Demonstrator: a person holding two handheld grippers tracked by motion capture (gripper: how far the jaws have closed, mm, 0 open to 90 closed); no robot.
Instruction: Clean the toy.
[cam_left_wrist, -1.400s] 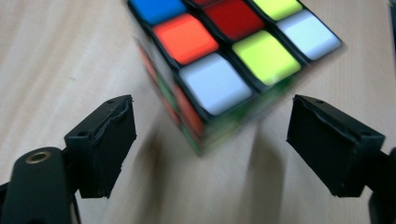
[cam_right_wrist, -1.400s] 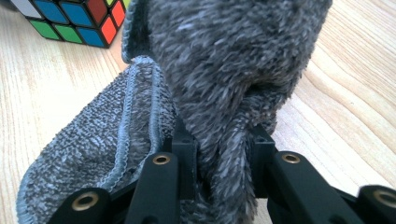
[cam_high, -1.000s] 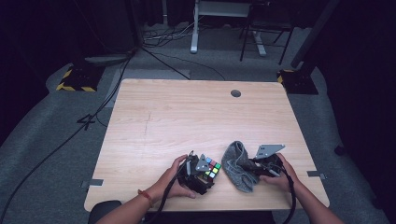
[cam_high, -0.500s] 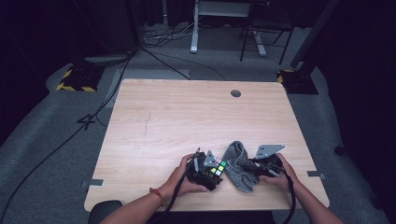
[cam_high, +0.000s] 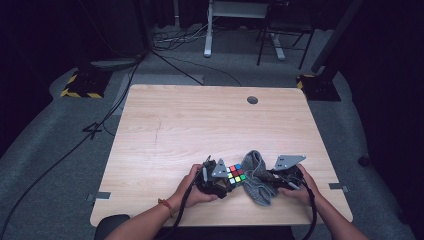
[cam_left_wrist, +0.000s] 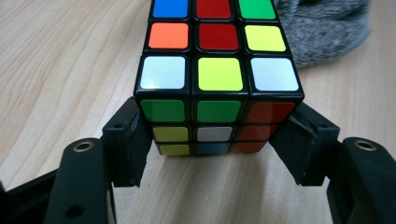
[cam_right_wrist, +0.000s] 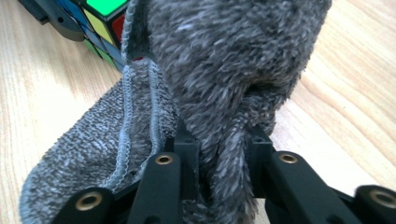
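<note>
Step in hand: the left gripper (cam_high: 216, 176) has just been closing its jaws on the puzzle cube (cam_left_wrist: 218, 74); in the left gripper view the pads press its two lower side faces, so the cube is grasped where it sits.
Cube's place: on the counter (cam_high: 200, 125), near its near edge and a little right of middle, touching the grey cloth (cam_high: 257, 176) on its right.
Right gripper (cam_high: 286, 176): jaws clenched on a fold of the cloth; in the right gripper view the fabric bunches up between them and drapes toward the cube.
Jaws' motion, right: they have just been closing a little further, cloth between them.
Likely aim: wiping or wrapping the cube with the cloth, judging by how the two are brought together.
Next move calls for: a steady hold on the cube, low on its sides, while the cloth is drawn over its coloured top face.
Risk: the grip is low, so the cube may tip or a layer may twist.
</note>
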